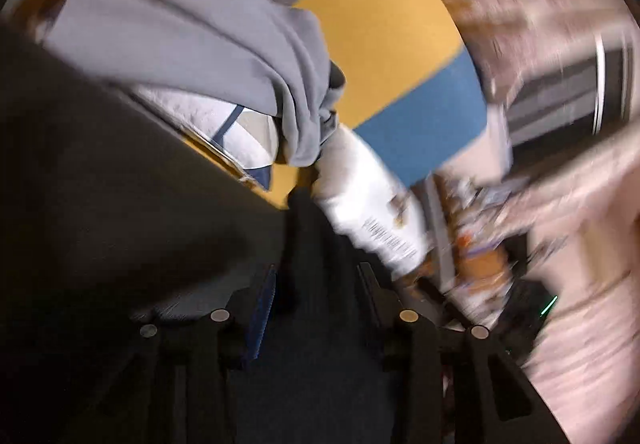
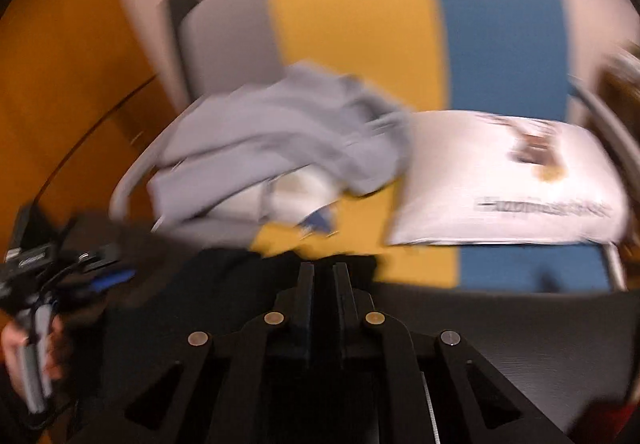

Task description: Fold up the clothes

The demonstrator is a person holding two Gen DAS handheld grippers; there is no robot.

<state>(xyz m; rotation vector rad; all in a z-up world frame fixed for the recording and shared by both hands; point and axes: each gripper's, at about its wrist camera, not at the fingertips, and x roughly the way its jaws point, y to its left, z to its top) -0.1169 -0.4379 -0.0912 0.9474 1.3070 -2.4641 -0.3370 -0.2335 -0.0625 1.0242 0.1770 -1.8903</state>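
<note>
Dark cloth lies closest of all, running up between the fingers of the left claw. That claw stands partly open, and with the blur I cannot tell whether it truly pinches the cloth. In the right wrist view the same dark cloth spreads low in front of the right claw, whose fingers are nearly closed with only a thin gap; whether it grips an edge is also unclear. Beyond, a grey garment lies crumpled on the yellow and blue seat, just beside a white printed pillow. To fold well, I judge both claws should hold matching corners of the dark cloth, pull it taut and level, and slow down, since both views are smeared by motion.
</note>
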